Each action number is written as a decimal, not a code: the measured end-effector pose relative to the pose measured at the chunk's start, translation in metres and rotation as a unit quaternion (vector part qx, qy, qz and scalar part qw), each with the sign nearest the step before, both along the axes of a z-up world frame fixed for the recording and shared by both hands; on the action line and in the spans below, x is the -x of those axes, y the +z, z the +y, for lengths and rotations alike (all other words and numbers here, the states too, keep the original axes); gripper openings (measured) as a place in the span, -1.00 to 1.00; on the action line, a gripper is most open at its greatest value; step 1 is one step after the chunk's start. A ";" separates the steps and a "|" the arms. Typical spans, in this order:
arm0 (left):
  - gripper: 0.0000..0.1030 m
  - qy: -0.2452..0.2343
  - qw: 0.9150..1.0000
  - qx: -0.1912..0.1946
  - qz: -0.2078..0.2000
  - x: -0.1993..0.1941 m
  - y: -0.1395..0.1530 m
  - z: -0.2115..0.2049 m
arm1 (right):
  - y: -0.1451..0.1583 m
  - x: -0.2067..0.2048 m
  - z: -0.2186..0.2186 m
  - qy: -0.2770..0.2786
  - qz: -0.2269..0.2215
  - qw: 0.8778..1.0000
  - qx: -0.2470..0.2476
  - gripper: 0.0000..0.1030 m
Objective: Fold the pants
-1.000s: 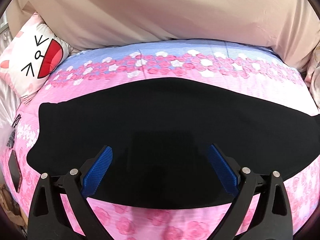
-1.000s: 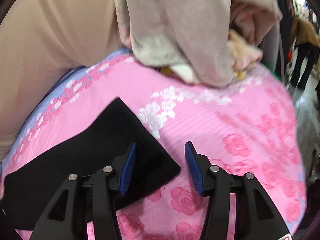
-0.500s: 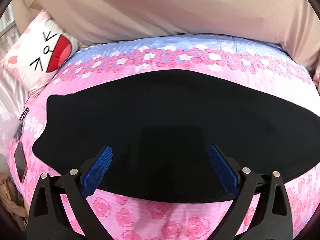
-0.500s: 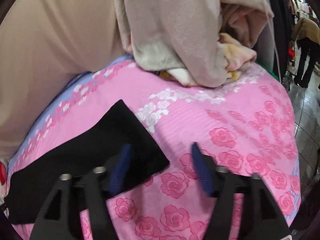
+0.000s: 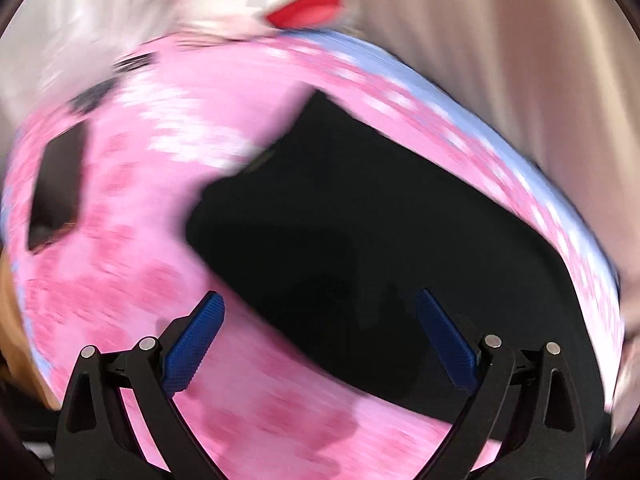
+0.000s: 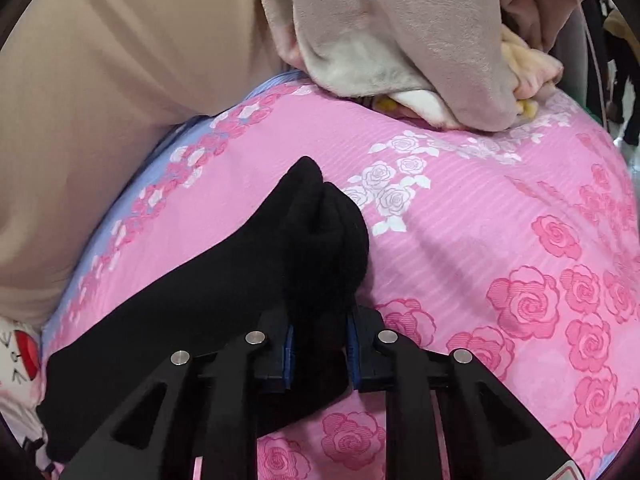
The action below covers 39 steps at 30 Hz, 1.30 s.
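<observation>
The black pants [image 6: 192, 312] lie stretched across a bed covered with a pink rose-print bedspread [image 6: 500, 240] that has a blue band along its far edge.

In the right wrist view, the right tool [image 6: 319, 346] is closing on one end of the pants. The cloth is bunched into a raised fold that stands up between the two blue pads [image 6: 289, 347], which press against it from both sides. From this gathered end the pants run away to the lower left, flat on the bedspread. Beyond it, a heap of beige and cream blankets [image 6: 400, 40] rests at the far side of the bed, and a beige sheet [image 6: 120, 80] rises along the left.

The left wrist view is heavily blurred. The left tool [image 5: 320, 340] hangs above the bed with its fingers wide apart and nothing between them. One blue pad [image 5: 194, 344] sits over pink fabric, the other over black cloth. The other end of the pants [image 5: 360, 220] lies flat ahead of the tool, its corner pointing toward a white cushion with a red mouth [image 5: 304, 12] at the top. A dark flat object [image 5: 56, 192], too smeared to identify, lies on the bedspread to the left.
</observation>
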<state>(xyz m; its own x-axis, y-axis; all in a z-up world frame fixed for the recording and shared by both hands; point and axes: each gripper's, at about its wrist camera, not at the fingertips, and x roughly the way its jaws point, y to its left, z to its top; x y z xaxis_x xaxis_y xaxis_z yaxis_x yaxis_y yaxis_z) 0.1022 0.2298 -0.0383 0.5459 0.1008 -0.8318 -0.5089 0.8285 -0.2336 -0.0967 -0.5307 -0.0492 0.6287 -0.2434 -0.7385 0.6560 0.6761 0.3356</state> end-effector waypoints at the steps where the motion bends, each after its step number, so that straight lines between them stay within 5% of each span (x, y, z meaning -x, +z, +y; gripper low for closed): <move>1: 0.84 0.025 0.999 0.019 -0.008 0.004 -0.006 0.020 | 0.001 -0.001 0.002 -0.004 0.004 1.000 0.004 -0.65; 4: 0.86 0.043 0.997 0.066 0.008 -0.002 -0.027 0.049 | 0.008 -0.004 0.009 -0.016 0.003 1.000 0.002 -0.66; 6: 0.88 0.027 0.999 0.040 0.000 -0.007 -0.022 0.045 | 0.029 -0.011 0.025 -0.005 -0.018 1.000 0.001 -0.66; 11: 0.90 -0.017 0.999 0.032 -0.004 -0.021 -0.022 0.032 | 0.106 -0.077 0.132 0.142 -0.055 0.986 0.063 -0.66; 16: 0.90 -0.033 0.999 0.034 -0.014 -0.026 -0.021 0.032 | 0.132 -0.161 0.275 0.337 -0.072 0.936 0.069 -0.66; 20: 0.90 -0.048 0.996 0.056 -0.041 -0.013 -0.011 0.033 | 0.091 -0.208 0.380 0.448 -0.024 0.891 0.073 -0.65; 24: 0.90 -0.065 0.997 -0.014 -0.049 -0.004 0.008 0.019 | 0.021 -0.221 0.437 0.507 0.074 0.855 0.079 -0.46; 26: 0.90 -0.083 0.992 -0.078 -0.059 0.001 0.025 0.001 | 0.035 -0.188 0.444 0.513 0.051 0.847 0.130 -0.24; 29: 0.90 -0.140 0.976 -0.145 -0.078 0.003 0.047 -0.038 | 0.074 -0.157 0.409 0.482 -0.006 0.872 0.089 -0.24; 31: 0.90 -0.183 0.967 -0.153 -0.092 0.000 0.058 -0.067 | 0.088 -0.144 0.379 0.437 -0.006 0.893 0.105 -0.01; 34: 0.90 -0.265 0.954 -0.112 -0.082 -0.014 0.058 -0.122 | 0.084 -0.126 0.332 0.362 0.030 0.922 0.134 0.06; 39: 0.90 -0.343 0.935 -0.071 -0.051 -0.038 0.034 -0.200 | 0.067 -0.097 0.274 0.280 0.040 0.955 0.093 0.06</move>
